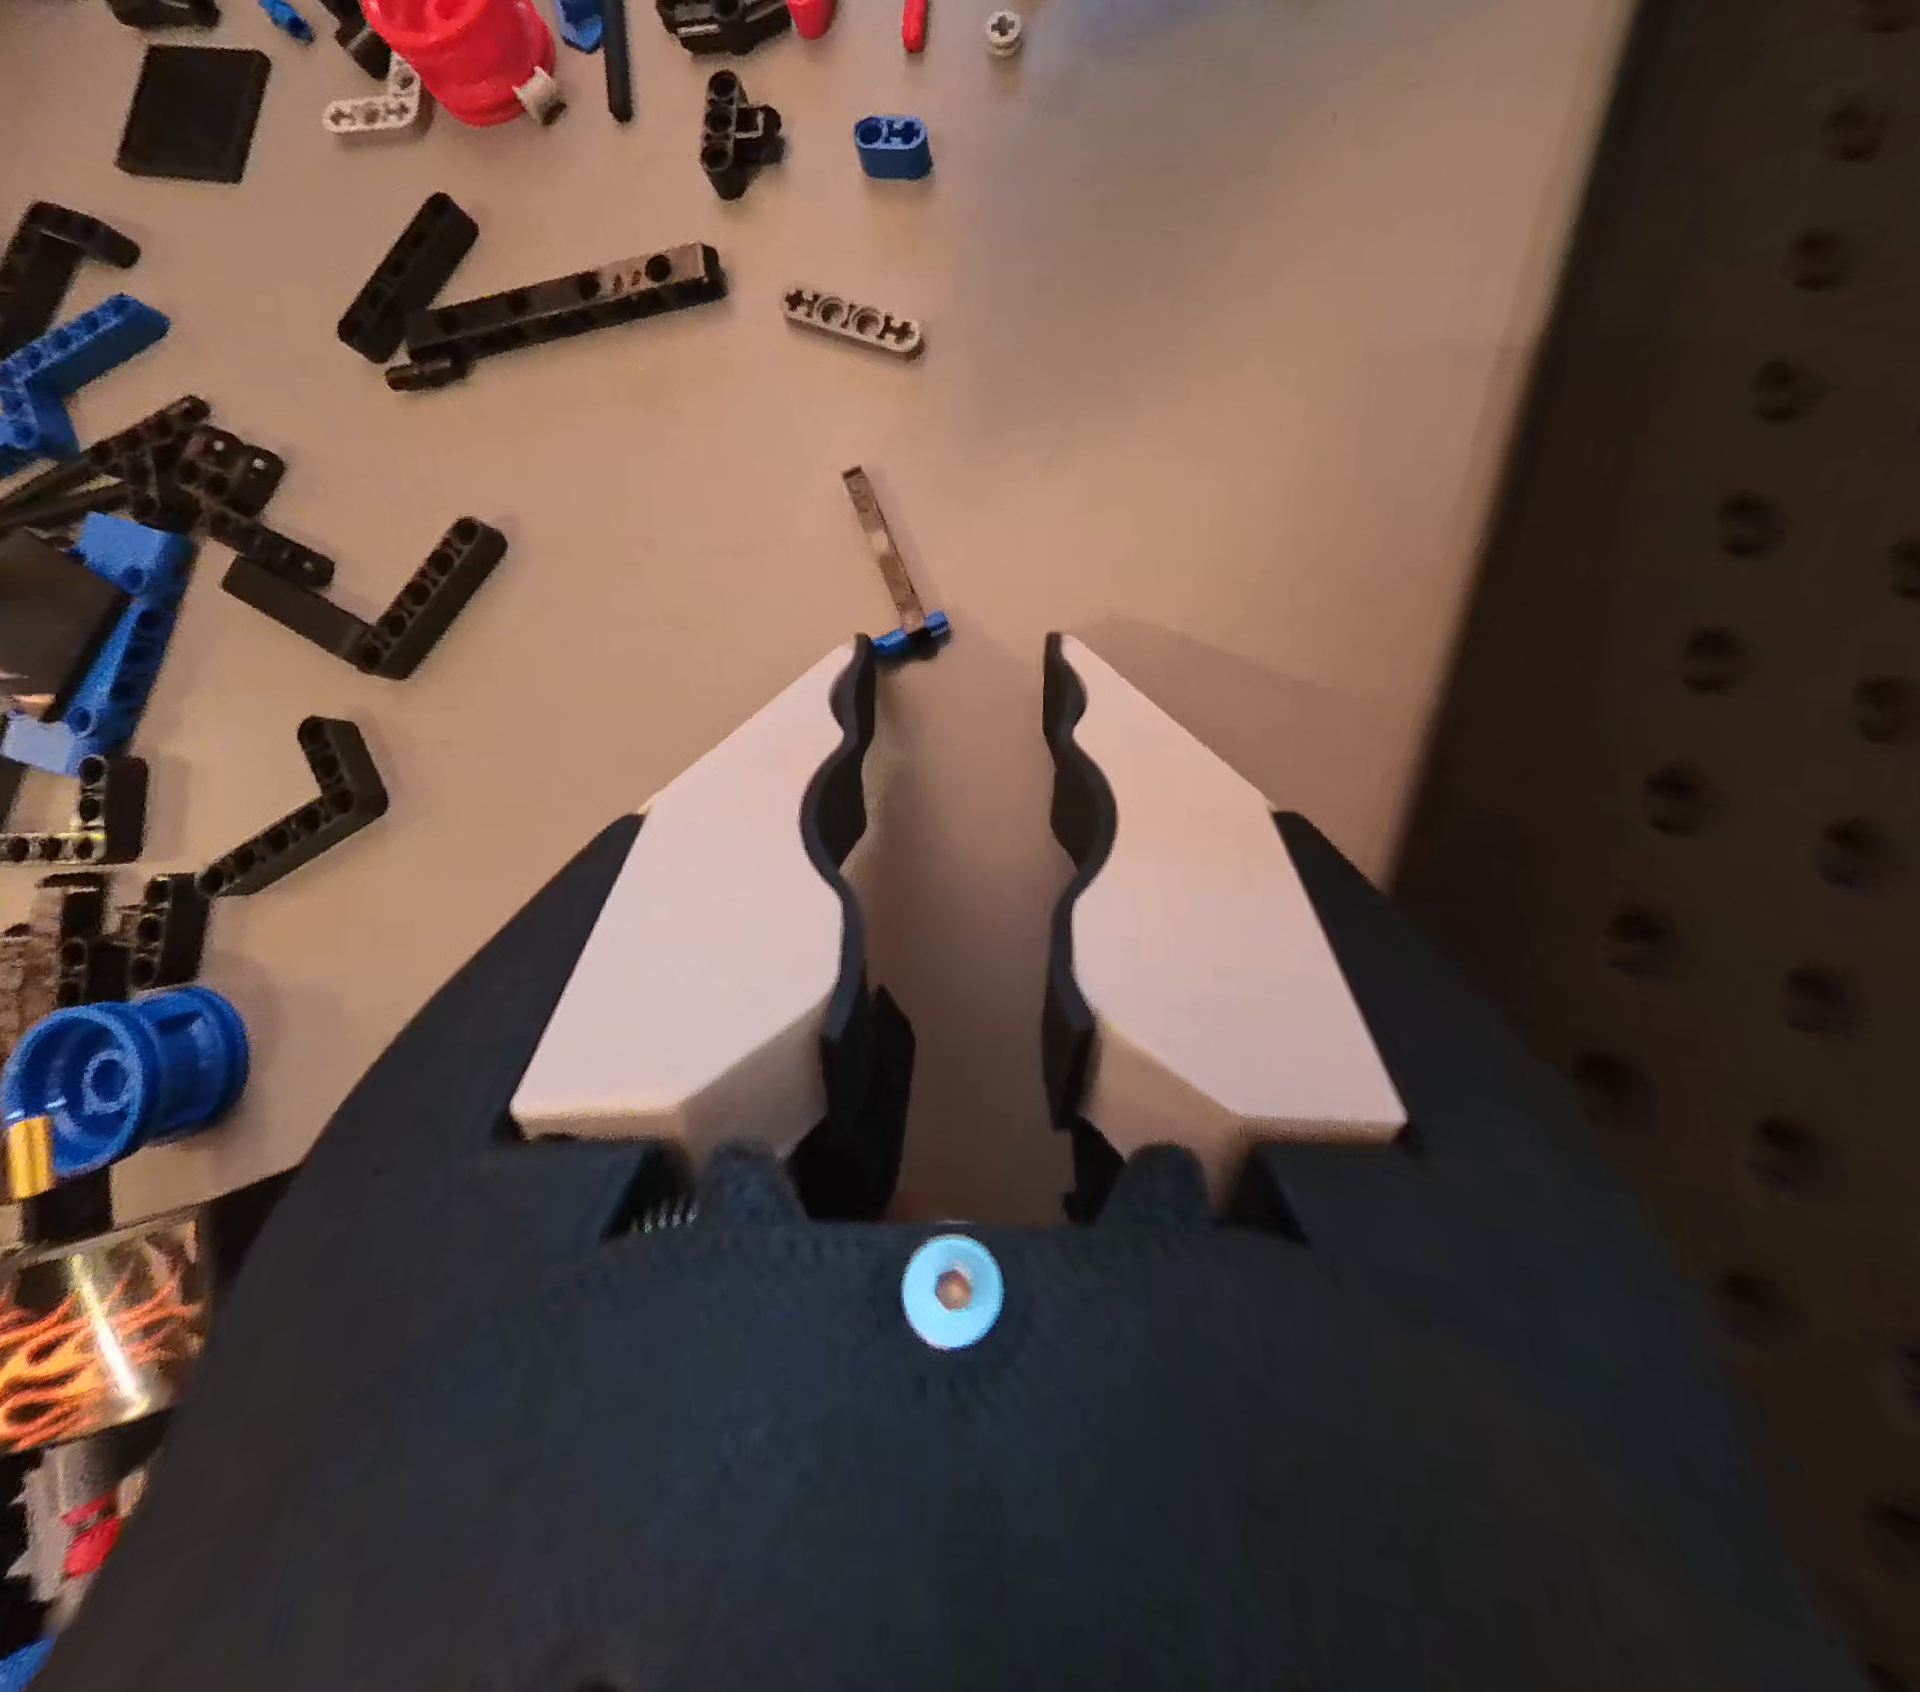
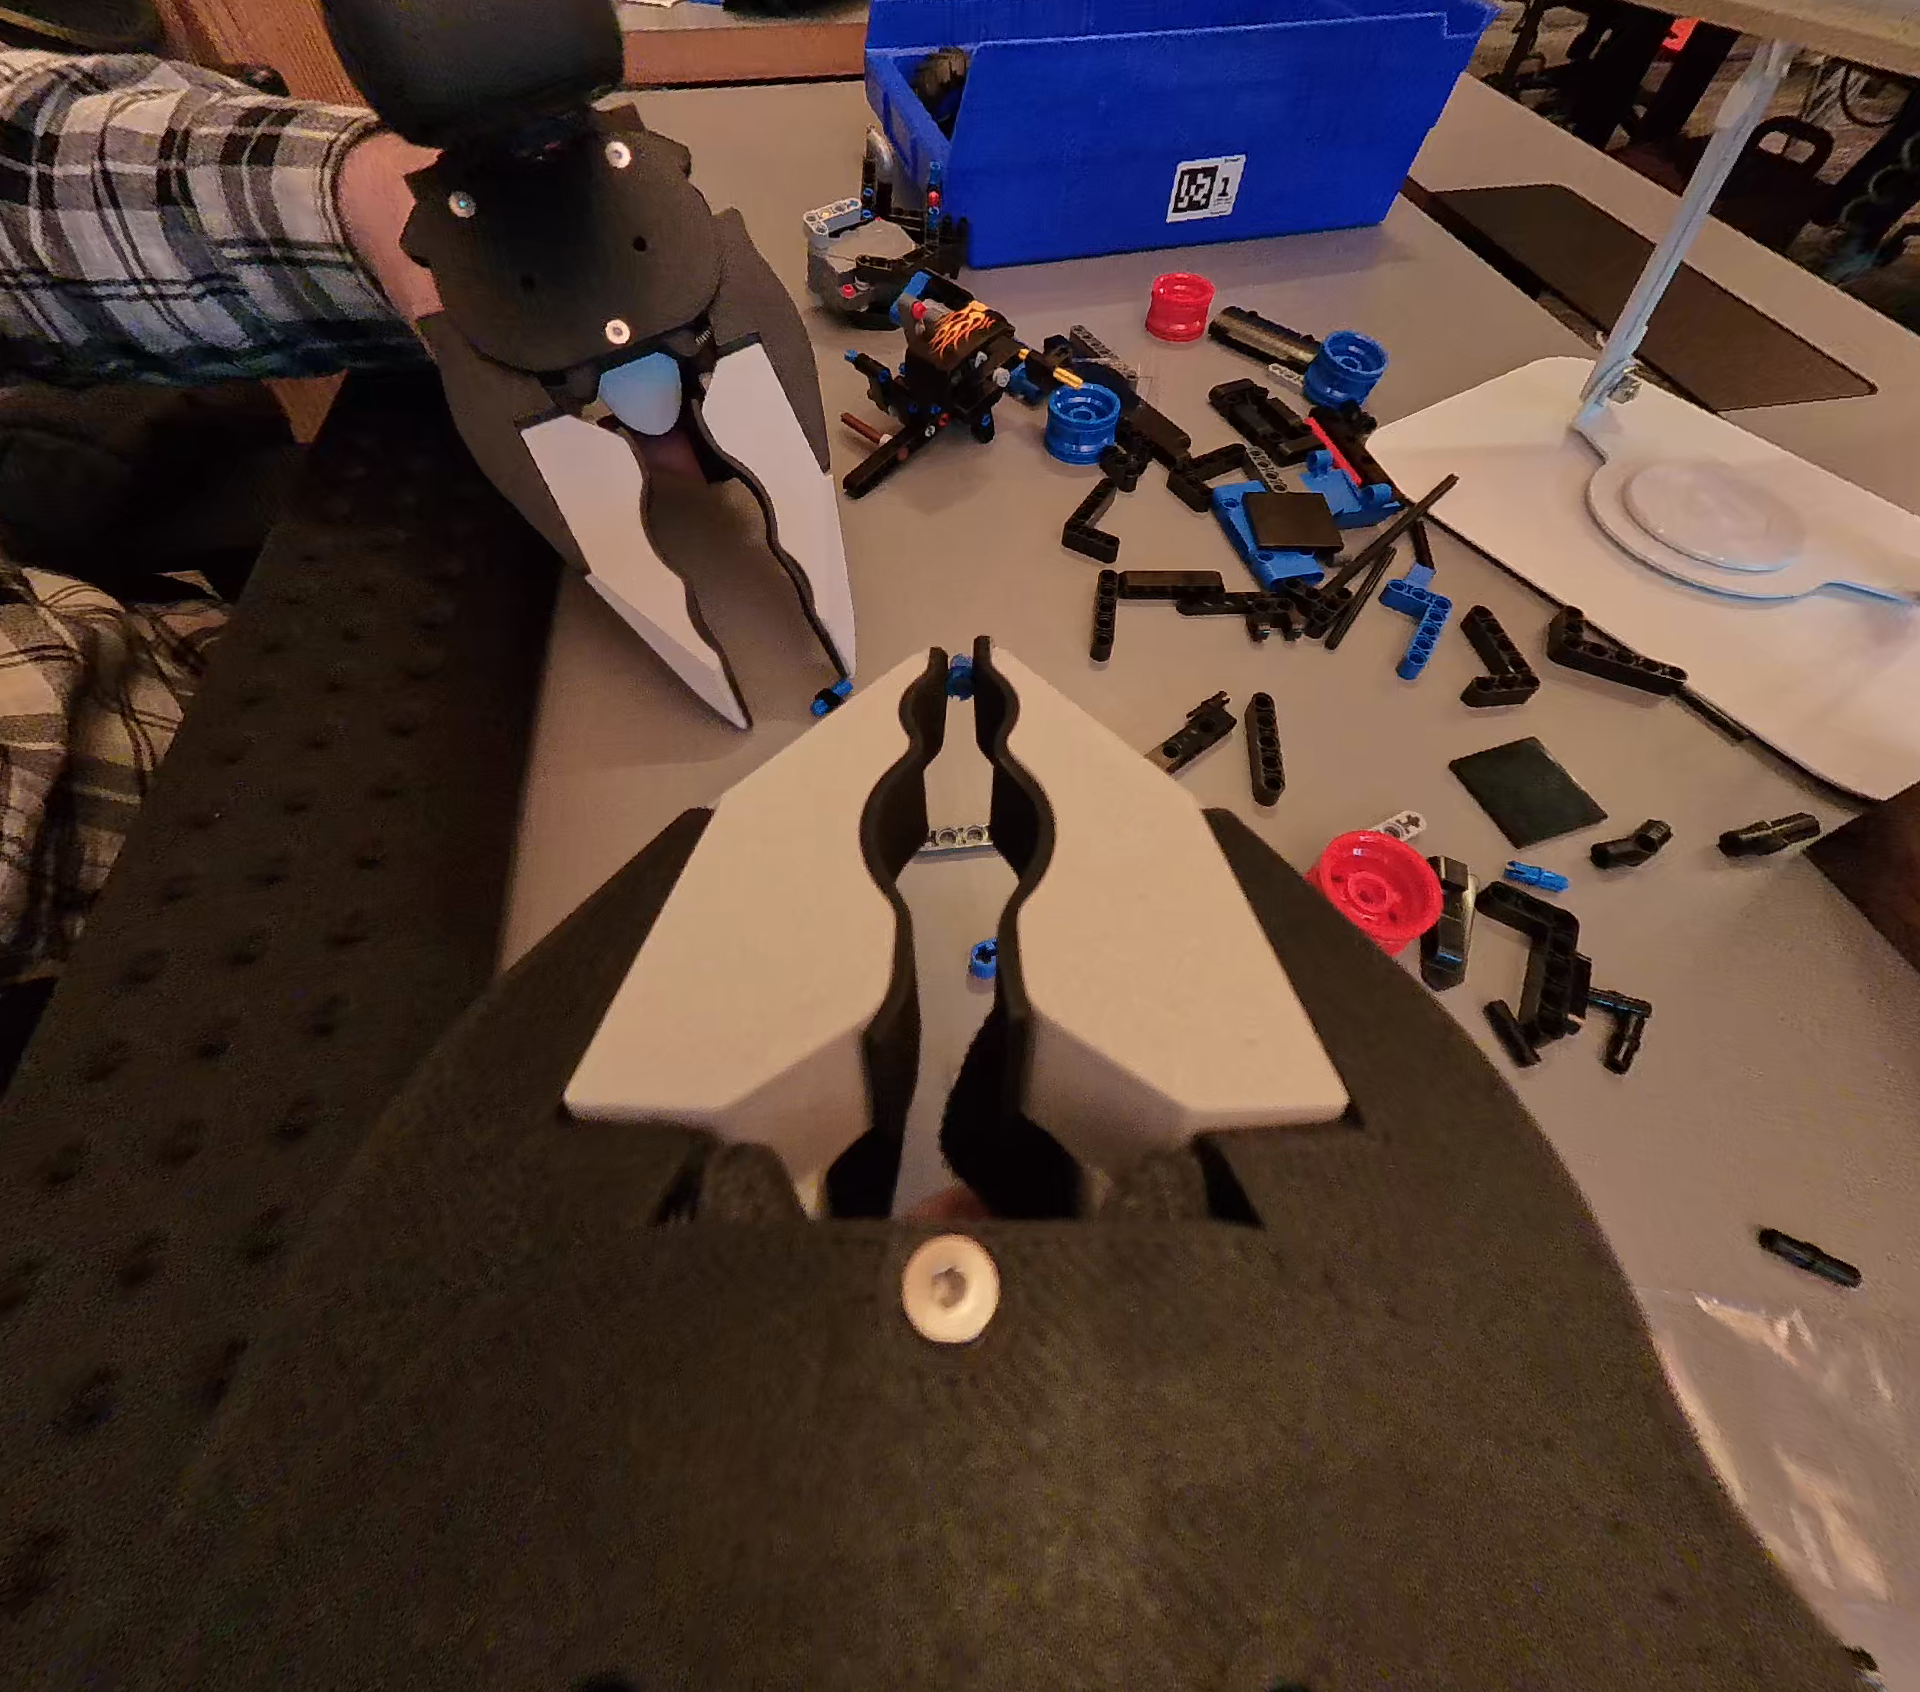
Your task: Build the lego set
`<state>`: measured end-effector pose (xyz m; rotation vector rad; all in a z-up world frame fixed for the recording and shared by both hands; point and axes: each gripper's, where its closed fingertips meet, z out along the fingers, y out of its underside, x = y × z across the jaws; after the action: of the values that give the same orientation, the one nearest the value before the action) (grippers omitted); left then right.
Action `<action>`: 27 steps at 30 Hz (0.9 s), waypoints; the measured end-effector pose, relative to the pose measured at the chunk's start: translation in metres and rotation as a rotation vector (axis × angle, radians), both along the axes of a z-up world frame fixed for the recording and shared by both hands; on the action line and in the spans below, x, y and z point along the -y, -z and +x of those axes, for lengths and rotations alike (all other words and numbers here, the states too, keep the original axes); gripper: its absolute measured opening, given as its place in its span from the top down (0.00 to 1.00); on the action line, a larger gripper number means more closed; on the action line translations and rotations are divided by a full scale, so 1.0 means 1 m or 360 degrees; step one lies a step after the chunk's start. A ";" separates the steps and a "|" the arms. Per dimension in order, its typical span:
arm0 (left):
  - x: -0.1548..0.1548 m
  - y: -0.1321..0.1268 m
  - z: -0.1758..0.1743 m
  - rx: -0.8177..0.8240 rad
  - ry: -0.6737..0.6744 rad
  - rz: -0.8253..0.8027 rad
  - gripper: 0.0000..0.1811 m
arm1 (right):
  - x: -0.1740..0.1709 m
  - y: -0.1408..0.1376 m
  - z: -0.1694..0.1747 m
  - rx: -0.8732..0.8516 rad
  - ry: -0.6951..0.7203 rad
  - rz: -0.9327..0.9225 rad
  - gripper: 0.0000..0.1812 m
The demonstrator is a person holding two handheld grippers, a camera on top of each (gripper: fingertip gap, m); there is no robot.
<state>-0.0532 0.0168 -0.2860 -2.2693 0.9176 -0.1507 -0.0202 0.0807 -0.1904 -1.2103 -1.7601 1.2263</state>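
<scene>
Left gripper [image 1: 956, 655]: jaws apart, nothing between them, tips down at the desk [image 1: 1195, 395]. A blue pin [image 1: 912, 636] lies just past its left fingertip, touching or nearly so, can't tell which. A thin grey beam [image 1: 883, 546] is on that pin and runs away from the gripper.

Right gripper [image 2: 961, 668]: jaws nearly closed, clamped on a small blue piece [image 2: 958, 674] at the very tips. The piece is mostly hidden, so I can't tell its type. Under the right gripper, seen through the gap: a light grey beam [image 2: 961, 834] and a second blue pin [image 2: 981, 956] on the desk, not held.

From the right wrist view, the left gripper [image 2: 795, 692] sits just ahead-left of the right gripper's tips, with a blue pin [image 2: 831, 695] at its tip. The two grippers are near each other, not touching.

Loose parts spread ahead-left of the left gripper: black beams [image 1: 566, 312], red wheel hub [image 1: 457, 16], blue wheel hub [image 1: 120, 1076] close on its left, small grey beam [image 1: 852, 317] ahead.

Ahead of the right gripper: partly built black model with flame decal [image 2: 951, 359], blue bin [image 2: 1164, 84] behind it. Red wheel hub [image 2: 1371, 889] to its right.
</scene>
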 end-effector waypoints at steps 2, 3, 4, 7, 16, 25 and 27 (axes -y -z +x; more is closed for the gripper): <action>-0.004 -0.001 -0.003 -0.0076 -0.0013 0.0057 0.87 | 0.000 -0.001 0.000 -0.0006 0.0002 -0.0001 0.99; -0.005 0.000 -0.003 -0.0096 -0.0012 0.0066 0.90 | -0.001 -0.001 0.000 -0.0008 0.0003 0.0000 0.99; -0.006 0.000 -0.003 -0.0109 -0.0014 0.0070 0.92 | -0.001 -0.001 0.000 -0.0009 0.0004 0.0001 0.99; -0.010 0.001 -0.003 -0.0129 -0.0026 0.0101 0.96 | -0.001 -0.002 0.001 -0.0013 0.0007 0.0012 0.99; 0.006 -0.029 0.049 0.0847 0.0051 -0.0266 0.96 | -0.002 -0.007 0.002 -0.0040 0.0010 0.0010 0.99; -0.018 -0.013 -0.014 0.0460 -0.0267 -0.0028 0.83 | -0.003 -0.009 0.004 -0.0051 0.0014 0.0004 0.99; -0.013 -0.020 -0.003 0.0269 -0.0087 0.0129 0.85 | -0.003 -0.008 0.003 -0.0046 0.0010 0.0004 0.99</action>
<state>-0.0562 0.0297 -0.2664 -2.1675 0.7597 -0.2718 -0.0167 0.0835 -0.1826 -1.1901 -1.7350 1.2317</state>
